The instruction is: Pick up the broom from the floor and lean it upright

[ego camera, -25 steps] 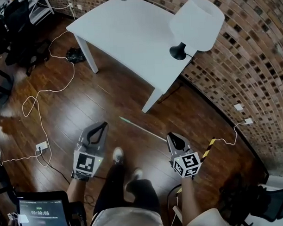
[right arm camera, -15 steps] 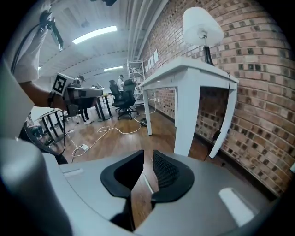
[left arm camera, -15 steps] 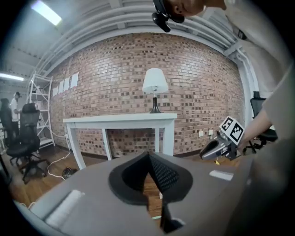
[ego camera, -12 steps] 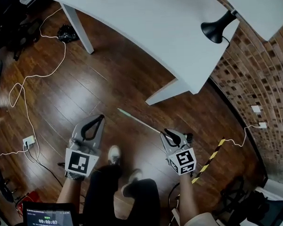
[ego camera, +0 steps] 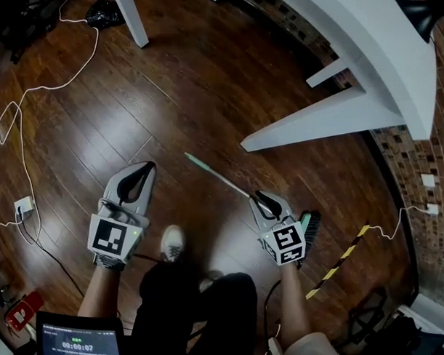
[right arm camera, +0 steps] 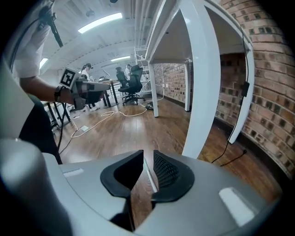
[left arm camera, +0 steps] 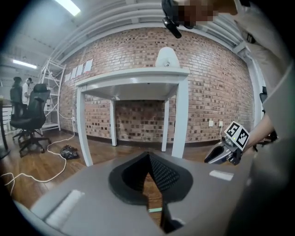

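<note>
Right hand-held gripper straddles the broom on the floor.
Jaws, just opened, flank the handle unpinched; best seated deep before squeezing. Left hand-held gripper pressed together.

Room notes: dark glossy wood-plank floor, brown brick wall.
White painted surface carries black lamp base; thin white cable loops across floor.

- Black tablet with a lit screen, bottom-left of the head view: white timer digits, apparently "00:00:07"; the smaller line above them is illegible.
- Grey marker cube on the left tool: black-and-white square code pattern, no letters.
- Grey marker cube on the right tool: a similar code pattern.
- Pale paper sheets on the brick wall: print too small to read.
</note>
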Tool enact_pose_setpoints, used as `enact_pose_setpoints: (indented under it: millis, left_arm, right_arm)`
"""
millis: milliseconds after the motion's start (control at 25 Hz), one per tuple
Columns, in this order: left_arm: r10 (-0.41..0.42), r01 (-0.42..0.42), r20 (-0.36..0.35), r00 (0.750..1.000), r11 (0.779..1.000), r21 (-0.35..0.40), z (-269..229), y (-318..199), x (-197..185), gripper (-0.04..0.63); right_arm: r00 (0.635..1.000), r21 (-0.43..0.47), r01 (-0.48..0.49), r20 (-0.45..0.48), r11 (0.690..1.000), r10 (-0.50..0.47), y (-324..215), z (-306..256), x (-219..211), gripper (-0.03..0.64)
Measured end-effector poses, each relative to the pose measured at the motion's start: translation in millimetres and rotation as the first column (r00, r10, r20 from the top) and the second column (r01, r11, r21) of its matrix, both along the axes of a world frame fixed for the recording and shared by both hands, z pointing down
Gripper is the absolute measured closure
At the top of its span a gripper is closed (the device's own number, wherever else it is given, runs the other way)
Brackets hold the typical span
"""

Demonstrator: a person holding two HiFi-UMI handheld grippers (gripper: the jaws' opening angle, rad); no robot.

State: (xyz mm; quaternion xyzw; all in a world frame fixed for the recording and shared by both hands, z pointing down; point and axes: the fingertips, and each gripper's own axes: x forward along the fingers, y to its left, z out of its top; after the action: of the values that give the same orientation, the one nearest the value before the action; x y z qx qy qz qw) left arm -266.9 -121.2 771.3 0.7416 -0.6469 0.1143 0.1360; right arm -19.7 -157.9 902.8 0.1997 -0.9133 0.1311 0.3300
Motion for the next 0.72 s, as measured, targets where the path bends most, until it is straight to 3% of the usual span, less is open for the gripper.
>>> enact_pose_setpoints:
  millis: [160,400,560,720]
  left_arm:
    - [0.013,-0.013,0.005,1.0,1.0,-0.007,64,3,4,0.595]
    - [0.013,-0.013,0.019,1.0,1.0,0.004,141,2,2,0.595]
    - [-0.01,0.01,0.018,1.0,1.0,-0.008,163,11,-7,0.595]
    - [-0.019,0.02,0.038,0.999,0.999,-0.042,169,23,-13,0.595]
  right_arm:
    - [0.998,-0.006,0.044,-0.04,0.999,-0.044,-5,68,-5,0.534]
    - [0.97,-0.025,0.194,-0.144,0.981,-0.196,-4,174,-17,0.534]
    - [0.924,-0.087,0.297,-0.226,0.951,-0.31,7,236,-25,0.528]
    - [0.888,-0.165,0.314,-0.298,0.935,-0.35,12,281,-24,0.51]
